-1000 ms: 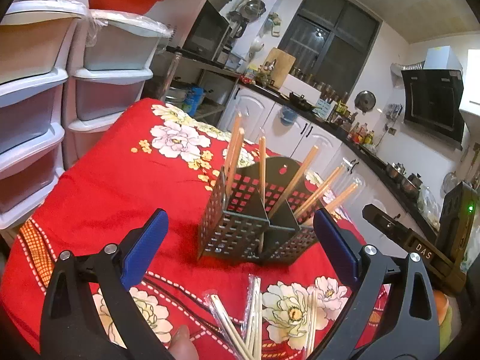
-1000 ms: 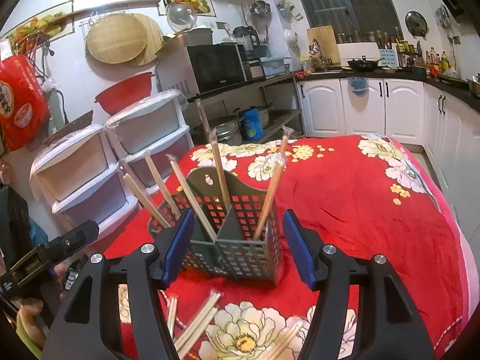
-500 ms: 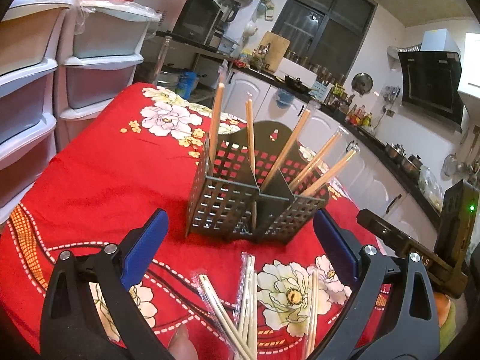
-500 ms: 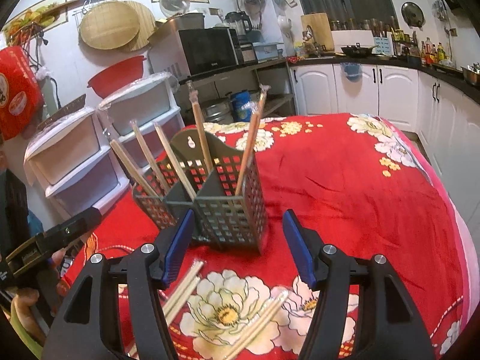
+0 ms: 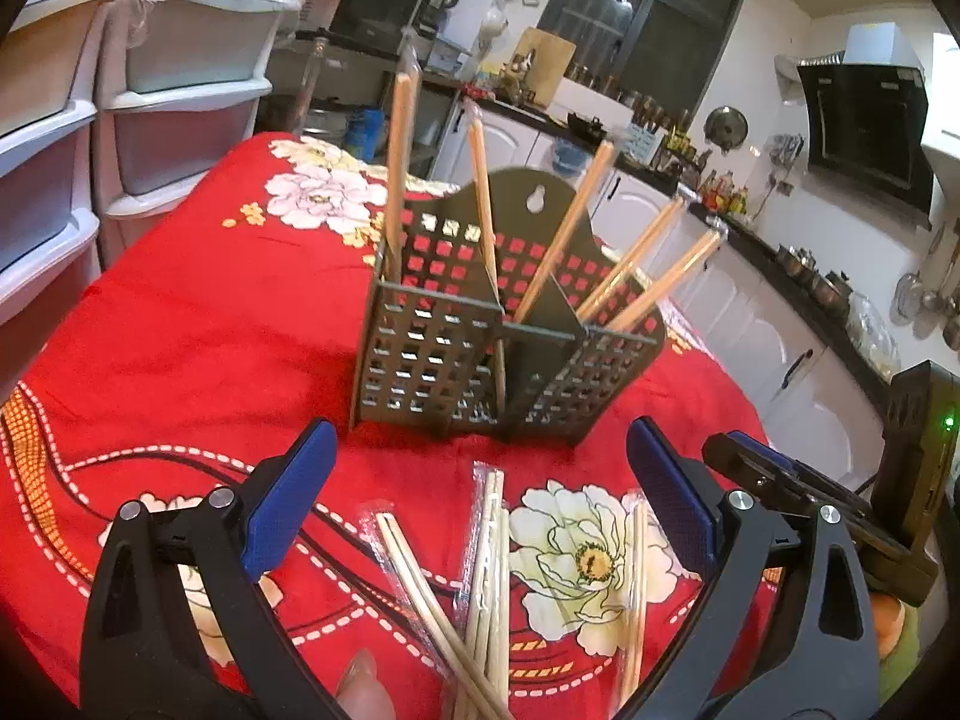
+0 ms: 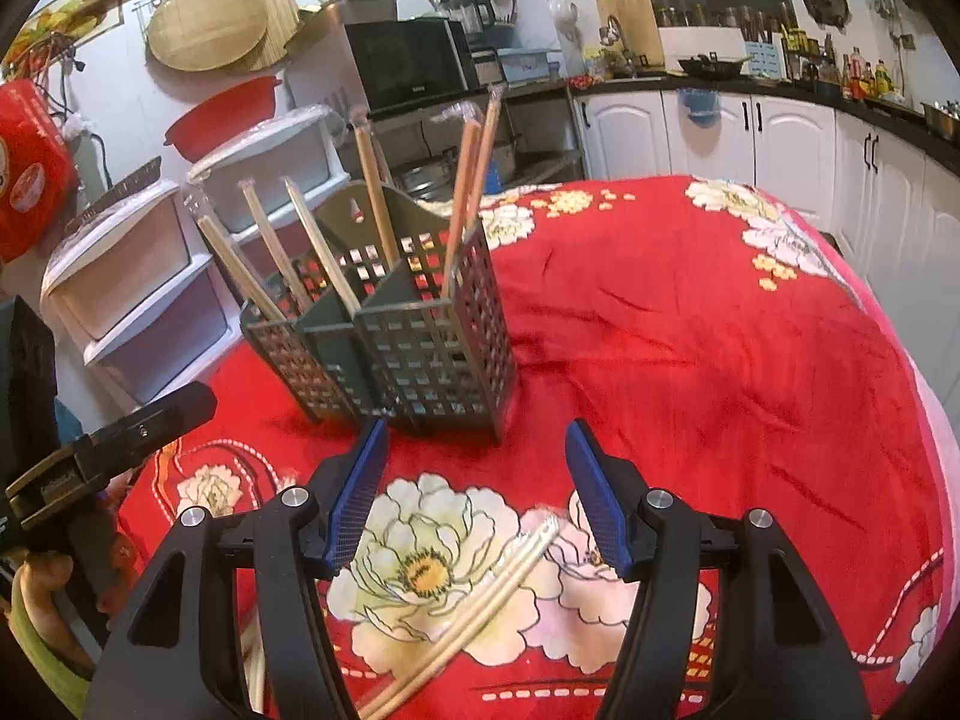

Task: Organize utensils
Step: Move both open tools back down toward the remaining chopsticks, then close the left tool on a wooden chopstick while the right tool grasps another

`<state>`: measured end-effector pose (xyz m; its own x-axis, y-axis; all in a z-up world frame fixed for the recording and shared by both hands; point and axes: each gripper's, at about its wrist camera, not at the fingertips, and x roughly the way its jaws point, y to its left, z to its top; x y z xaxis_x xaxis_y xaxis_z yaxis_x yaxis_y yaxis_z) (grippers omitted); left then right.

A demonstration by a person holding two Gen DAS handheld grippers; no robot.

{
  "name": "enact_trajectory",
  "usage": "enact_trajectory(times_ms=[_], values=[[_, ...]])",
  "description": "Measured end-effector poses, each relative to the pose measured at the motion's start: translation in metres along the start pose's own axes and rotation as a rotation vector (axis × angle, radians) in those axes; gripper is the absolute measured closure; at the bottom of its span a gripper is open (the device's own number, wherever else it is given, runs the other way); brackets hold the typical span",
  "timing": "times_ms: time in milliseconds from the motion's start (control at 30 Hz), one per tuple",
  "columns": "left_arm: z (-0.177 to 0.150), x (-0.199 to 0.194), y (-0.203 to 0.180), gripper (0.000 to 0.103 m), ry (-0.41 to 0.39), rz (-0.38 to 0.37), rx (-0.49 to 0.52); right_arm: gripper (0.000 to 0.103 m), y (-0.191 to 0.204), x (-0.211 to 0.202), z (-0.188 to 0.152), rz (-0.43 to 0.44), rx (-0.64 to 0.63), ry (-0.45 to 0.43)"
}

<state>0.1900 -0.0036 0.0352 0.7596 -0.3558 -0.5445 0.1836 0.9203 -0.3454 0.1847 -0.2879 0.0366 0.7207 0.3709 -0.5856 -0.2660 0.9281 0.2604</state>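
A dark perforated utensil holder (image 5: 480, 330) is stood upright just ahead of the left gripper (image 5: 474, 498), wooden chopsticks (image 5: 555, 246) leaning inside. Wrapped chopstick pairs (image 5: 486, 570) are laid flat between its fingers.

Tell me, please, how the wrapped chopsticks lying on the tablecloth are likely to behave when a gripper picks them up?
The wrapped chopsticks look thin and stiff, so probably light. Their clear sleeves may make them slippery. Lying flat on the soft tablecloth, they may roll or be hard to get under.

A red floral tablecloth (image 6: 690, 330) is covering the table; white plastic drawer units (image 5: 180, 114) are standing beside its edge, a microwave (image 6: 408, 63) sitting behind.
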Motion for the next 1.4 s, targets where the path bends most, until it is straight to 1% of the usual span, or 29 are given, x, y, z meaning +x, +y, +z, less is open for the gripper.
enact_trajectory(times_ms=[233, 267, 300, 367, 400, 467, 633, 767, 833, 900, 967, 1033, 1167, 1200, 1233, 1300, 1367, 1400], values=[[-0.008, 0.017, 0.0, 0.015, 0.064, 0.024, -0.008, 0.044, -0.009, 0.008, -0.013, 0.001, 0.014, 0.039], [-0.009, 0.02, 0.0, 0.016, 0.075, 0.026, -0.01, 0.044, -0.011, 0.01, -0.014, 0.001, 0.017, 0.047], [-0.01, 0.022, 0.0, 0.018, 0.084, 0.025, -0.008, 0.044, -0.013, 0.011, -0.016, 0.0, 0.02, 0.054], [-0.012, 0.029, -0.001, 0.026, 0.109, 0.033, -0.001, 0.044, -0.017, 0.014, -0.018, -0.003, 0.023, 0.065], [-0.013, 0.032, -0.001, 0.029, 0.121, 0.034, 0.0, 0.044, -0.018, 0.015, -0.018, -0.003, 0.025, 0.07], [-0.015, 0.038, -0.003, 0.04, 0.145, 0.025, 0.003, 0.044, -0.021, 0.019, -0.021, -0.001, 0.03, 0.085], [-0.018, 0.055, -0.007, 0.054, 0.205, 0.012, 0.028, 0.044, -0.023, 0.033, -0.03, -0.007, 0.029, 0.145], [-0.017, 0.071, -0.009, 0.06, 0.257, 0.004, 0.037, 0.044, -0.025, 0.046, -0.036, -0.011, 0.041, 0.198], [-0.017, 0.079, -0.009, 0.061, 0.286, -0.002, 0.032, 0.045, -0.025, 0.053, -0.039, -0.007, 0.048, 0.225], [-0.019, 0.085, -0.01, 0.064, 0.303, 0.007, 0.033, 0.049, -0.025, 0.058, -0.042, -0.012, 0.05, 0.247], [-0.021, 0.092, -0.009, 0.067, 0.324, 0.013, 0.027, 0.049, -0.023, 0.059, -0.043, -0.021, 0.044, 0.247], [-0.023, 0.098, -0.009, 0.071, 0.339, 0.013, 0.022, 0.051, -0.02, 0.061, -0.044, -0.027, 0.034, 0.248], [-0.024, 0.103, -0.012, 0.072, 0.344, 0.019, 0.032, 0.053, -0.014, 0.063, -0.045, -0.047, 0.007, 0.245], [-0.024, 0.104, -0.013, 0.074, 0.346, 0.023, 0.035, 0.053, -0.014, 0.063, -0.045, -0.048, 0.006, 0.243], [-0.024, 0.105, -0.014, 0.079, 0.347, 0.031, 0.041, 0.053, -0.014, 0.063, -0.045, -0.048, 0.006, 0.242], [-0.024, 0.107, -0.016, 0.083, 0.35, 0.044, 0.05, 0.056, -0.014, 0.063, -0.045, -0.052, 0.009, 0.24], [-0.022, 0.11, -0.017, 0.09, 0.351, 0.057, 0.057, 0.058, -0.015, 0.063, -0.045, -0.052, 0.012, 0.24], [-0.022, 0.111, -0.018, 0.09, 0.351, 0.06, 0.057, 0.061, -0.016, 0.063, -0.045, -0.056, 0.013, 0.24]])
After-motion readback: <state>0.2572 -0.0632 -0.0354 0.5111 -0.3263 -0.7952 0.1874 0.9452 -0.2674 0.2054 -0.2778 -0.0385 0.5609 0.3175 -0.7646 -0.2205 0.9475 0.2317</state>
